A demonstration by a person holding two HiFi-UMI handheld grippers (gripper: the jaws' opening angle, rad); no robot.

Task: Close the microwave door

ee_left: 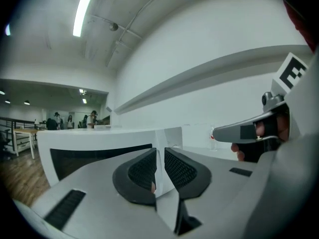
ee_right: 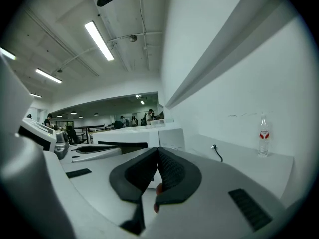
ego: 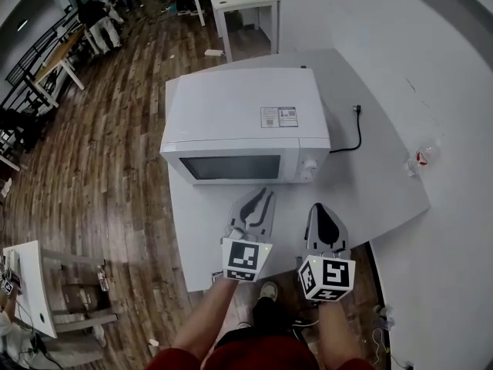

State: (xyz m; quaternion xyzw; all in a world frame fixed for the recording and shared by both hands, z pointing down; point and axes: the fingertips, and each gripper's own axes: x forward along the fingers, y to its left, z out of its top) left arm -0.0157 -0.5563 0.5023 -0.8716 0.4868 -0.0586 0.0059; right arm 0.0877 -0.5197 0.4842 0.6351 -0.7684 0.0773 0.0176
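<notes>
The microwave door (ego: 231, 166) faces the person on the front of a white microwave (ego: 246, 122) that stands on a white surface (ego: 370, 191), set towards its left edge. From the head view the door looks flush with the front, with no gap showing, so it seems to be shut already.

As a judgement, the door is a light, stiff hinged panel with a dark window. It wants a flat push, not a pinch, best on its frame at the free side next to the control knob (ego: 310, 163). The latch probably needs a firm last press. The oven is heavy enough to stay put, though the smooth top could let it slide back a little.

The left gripper (ego: 262, 197) hovers just in front of the door without touching it. Its jaws are narrowly apart with nothing between them. The right gripper (ego: 322, 209) is beside it, its jaws closed tip to tip and empty.

Nothing lies between the grippers and the door. A black power cord (ego: 353, 133) trails on the surface to the right of the oven. A plastic bottle (ego: 420, 159) stands well apart near the wall. A paper label (ego: 278, 116) sits on the oven's top. Wooden floor (ego: 115, 168) and distant desks lie to the left.
</notes>
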